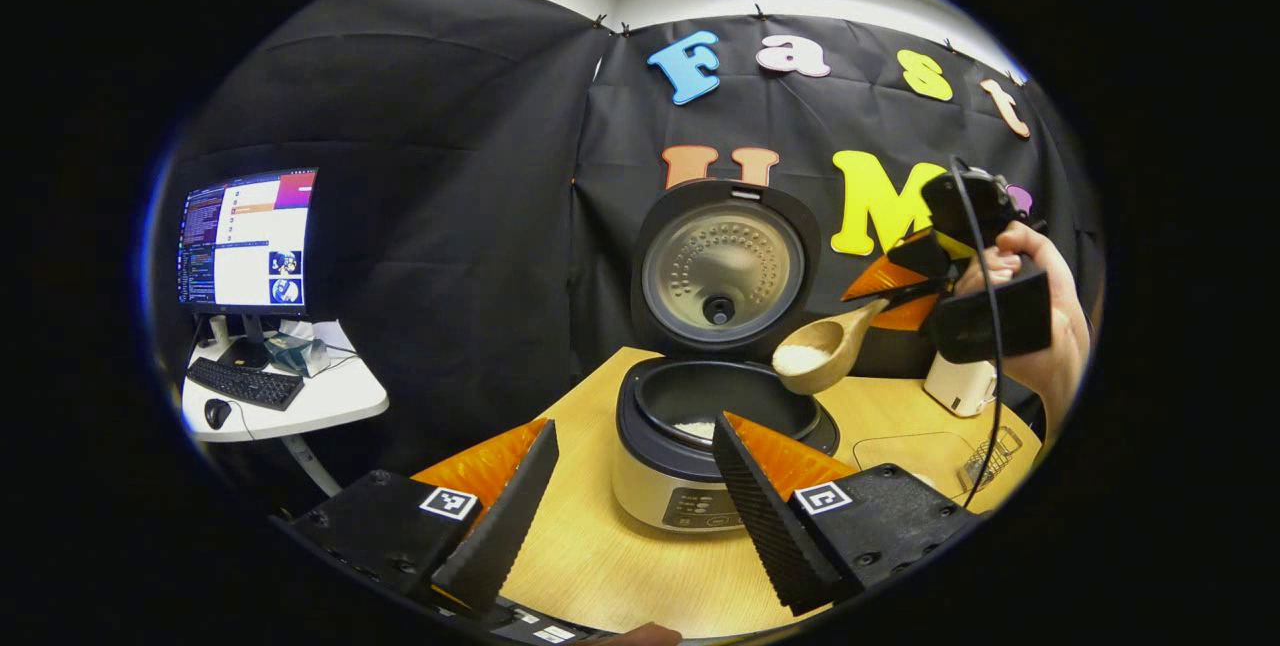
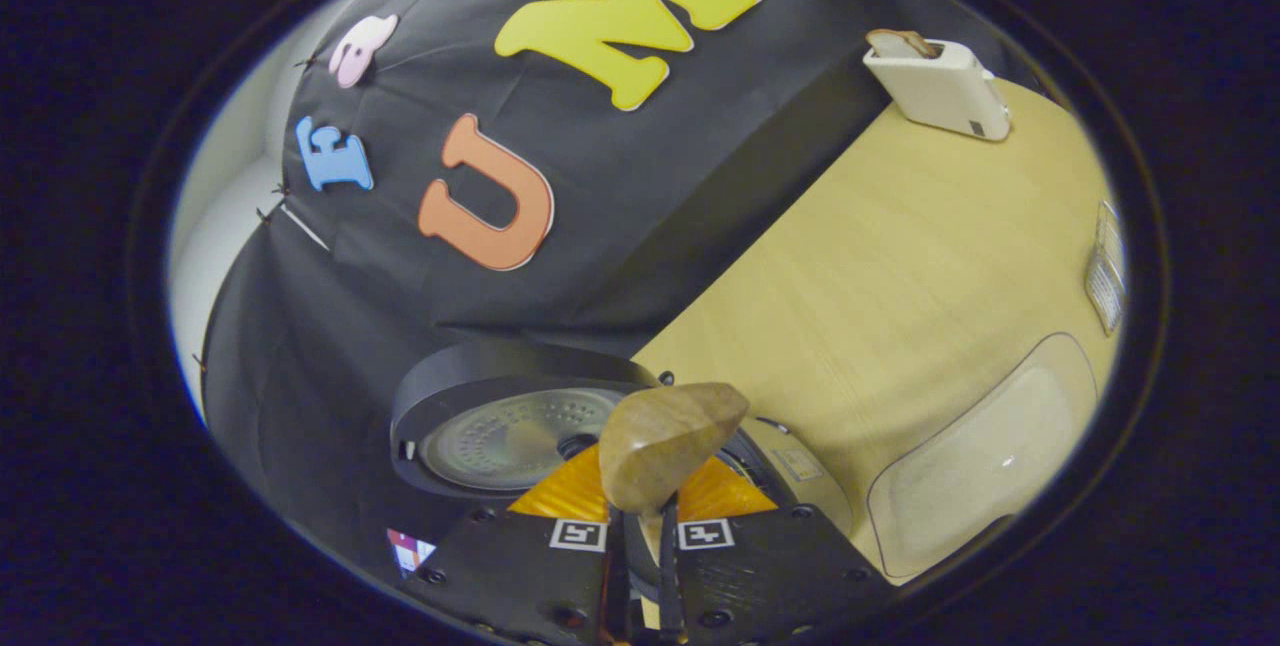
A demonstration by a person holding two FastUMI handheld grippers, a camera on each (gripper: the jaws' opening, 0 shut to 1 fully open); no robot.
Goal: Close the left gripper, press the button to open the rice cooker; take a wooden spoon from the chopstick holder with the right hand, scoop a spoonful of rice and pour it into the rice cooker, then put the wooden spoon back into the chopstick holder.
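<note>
— Wooden table [image 1: 590,566], open rice cooker [image 1: 700,426] on it?
— Yes. Right gripper [image 2: 640,526] clamps the wooden spoon [image 1: 820,354] of rice above the cooker's rim; left gripper [image 1: 625,486] gapes before it.

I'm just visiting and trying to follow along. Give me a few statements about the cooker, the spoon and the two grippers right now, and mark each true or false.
1. The rice cooker has its lid up. True.
2. The wooden spoon is empty. False: white rice sits in its bowl.
3. The right gripper holds the spoon by its handle. True; in the right gripper view the fingers close on it.
4. The left gripper is shut on the cooker's button. False: its jaws stand apart, holding nothing.
5. The inner pot has no rice in it. False: a little white rice lies at the bottom.
</note>
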